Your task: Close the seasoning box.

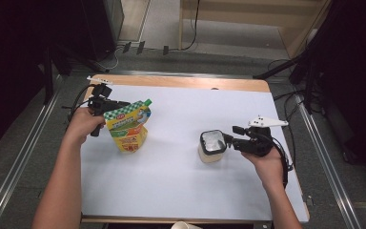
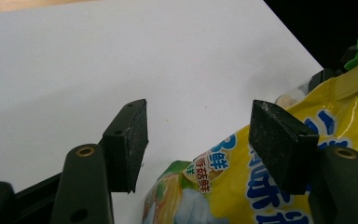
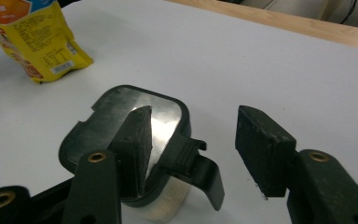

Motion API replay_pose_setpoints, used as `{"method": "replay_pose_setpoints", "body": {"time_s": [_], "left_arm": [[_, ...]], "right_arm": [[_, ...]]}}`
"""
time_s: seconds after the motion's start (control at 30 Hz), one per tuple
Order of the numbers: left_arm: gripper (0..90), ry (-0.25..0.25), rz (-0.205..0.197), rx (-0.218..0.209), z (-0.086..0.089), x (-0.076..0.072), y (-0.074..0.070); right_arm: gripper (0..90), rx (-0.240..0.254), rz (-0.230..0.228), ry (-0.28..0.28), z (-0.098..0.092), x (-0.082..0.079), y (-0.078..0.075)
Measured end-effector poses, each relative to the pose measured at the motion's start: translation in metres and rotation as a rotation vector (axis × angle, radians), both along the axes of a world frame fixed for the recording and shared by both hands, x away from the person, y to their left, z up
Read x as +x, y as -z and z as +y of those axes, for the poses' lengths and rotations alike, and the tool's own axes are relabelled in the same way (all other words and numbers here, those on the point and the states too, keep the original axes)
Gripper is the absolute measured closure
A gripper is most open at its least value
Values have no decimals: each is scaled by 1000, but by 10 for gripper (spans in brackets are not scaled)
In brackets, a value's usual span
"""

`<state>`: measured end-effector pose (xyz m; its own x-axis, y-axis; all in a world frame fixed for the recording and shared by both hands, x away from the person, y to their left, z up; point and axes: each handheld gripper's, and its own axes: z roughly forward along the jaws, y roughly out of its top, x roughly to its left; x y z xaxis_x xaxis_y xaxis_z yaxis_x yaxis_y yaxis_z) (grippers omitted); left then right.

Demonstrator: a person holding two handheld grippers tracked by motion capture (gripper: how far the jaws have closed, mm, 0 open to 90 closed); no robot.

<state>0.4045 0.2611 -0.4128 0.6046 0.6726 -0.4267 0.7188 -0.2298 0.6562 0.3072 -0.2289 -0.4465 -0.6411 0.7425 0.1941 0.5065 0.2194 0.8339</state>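
Observation:
A yellow spouted pouch [image 1: 127,126] with a green cap [image 1: 147,101] stands tilted on the left of the white table [image 1: 181,186]. My left gripper [image 1: 112,106] is at the pouch's upper left edge. In the left gripper view the pouch [image 2: 242,186] reaches in between the jaws of this gripper [image 2: 198,130]; the left pad stands clear of it. A small cream jar with a black lid [image 1: 212,145] stands right of centre. My right gripper [image 1: 229,140] is open beside it. In the right gripper view the lid's flip tab [image 3: 200,163] hangs between the jaws of that gripper [image 3: 191,126], and the pouch [image 3: 37,42] shows far off.
A paper cup's rim [image 1: 186,225] pokes in at the table's near edge. A wooden strip [image 1: 181,82] borders the far edge. Cables and dark stands crowd the floor beyond and to the right [image 1: 310,81]. Bare white surface lies between the pouch and the jar.

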Motion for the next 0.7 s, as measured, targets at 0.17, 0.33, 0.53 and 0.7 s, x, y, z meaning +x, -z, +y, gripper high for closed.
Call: {"method": "replay_pose_setpoints", "body": {"time_s": [0.17, 0.33, 0.53, 0.7], "left_arm": [[382, 1, 1, -2, 0, 0, 0], [382, -1, 4, -5, 0, 0, 0], [382, -5, 2, -9, 2, 0, 0], [382, -12, 8, -9, 3, 0, 1]], "right_arm": [[459, 6, 7, 25, -9, 3, 4], [451, -7, 4, 47, -13, 5, 8], [430, 3, 11, 72, -19, 8, 13], [433, 8, 39, 90, -26, 11, 18]]}}
